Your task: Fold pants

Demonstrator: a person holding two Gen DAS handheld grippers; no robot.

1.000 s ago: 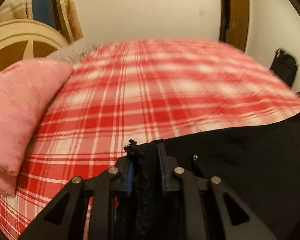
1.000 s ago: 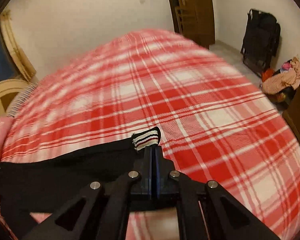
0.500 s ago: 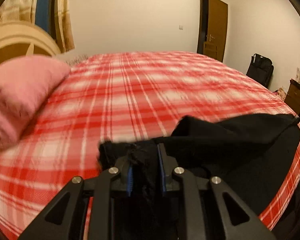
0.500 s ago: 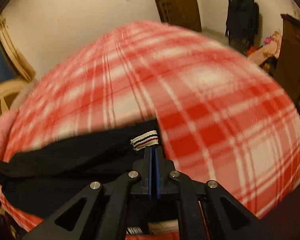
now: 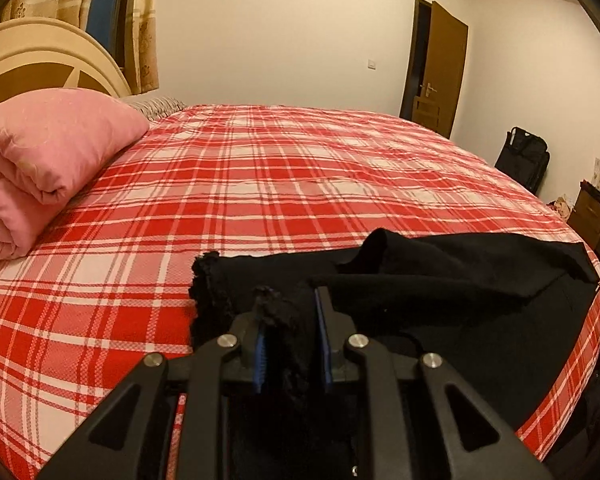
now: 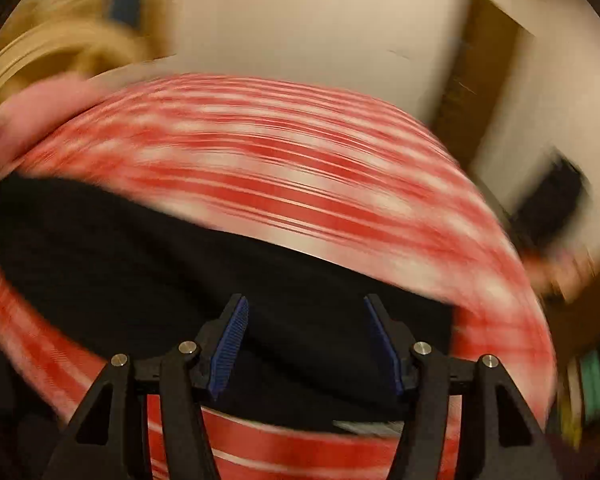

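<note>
Pillow (image 5: pixel 48 156): pink, folded, far left on the bed, sharp only in the left wrist view.
Bed (image 5: pixel 280 184): red-and-white plaid cover.
Pants (image 5: pixel 440 292): black, lying rumpled along the near edge of the bed, one fold humped up.
Left gripper (image 5: pixel 290 312): narrow, frayed black pants fabric bunched between its blue pads.
Door (image 5: pixel 436 68): brown, at the far wall, clear only in the left wrist view.
Right gripper (image 6: pixel 304 320): spread wide, holding nothing, above the pants (image 6: pixel 180 276); this view is heavily motion-blurred.
</note>
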